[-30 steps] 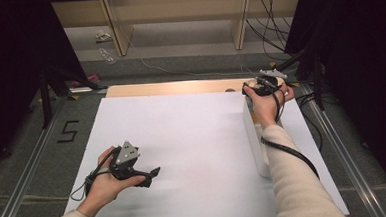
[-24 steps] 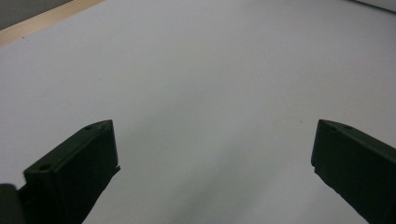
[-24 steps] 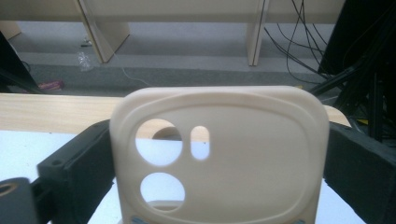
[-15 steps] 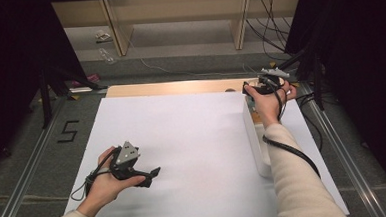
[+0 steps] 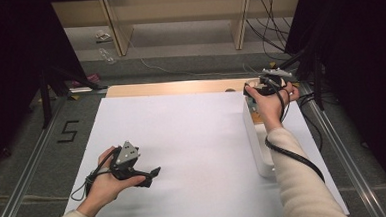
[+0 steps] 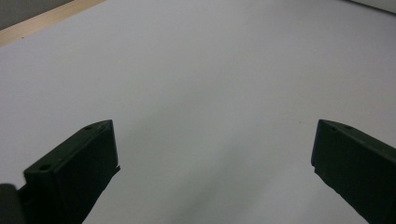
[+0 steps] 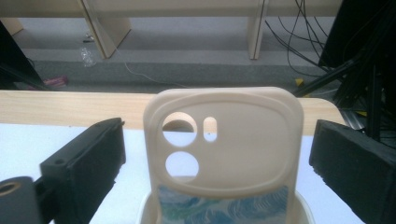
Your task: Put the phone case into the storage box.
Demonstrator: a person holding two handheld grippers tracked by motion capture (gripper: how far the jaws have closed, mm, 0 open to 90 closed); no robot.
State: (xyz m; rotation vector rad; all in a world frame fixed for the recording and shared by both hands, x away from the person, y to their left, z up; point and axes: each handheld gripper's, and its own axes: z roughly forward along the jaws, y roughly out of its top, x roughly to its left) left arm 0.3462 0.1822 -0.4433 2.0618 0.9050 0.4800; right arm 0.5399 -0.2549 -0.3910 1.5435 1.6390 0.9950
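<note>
phone case (image 7: 223,140) bottom cut off, tray (image 5: 256,135) contents hidden

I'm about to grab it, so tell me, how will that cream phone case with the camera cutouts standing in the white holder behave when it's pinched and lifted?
The cream phone case is a thin shell with cutouts, so it probably weighs little and may flex under a pinch. Its smooth surface could slip between the right gripper's open jaws. Standing upright in the white holder, it may tip if nudged.
</note>
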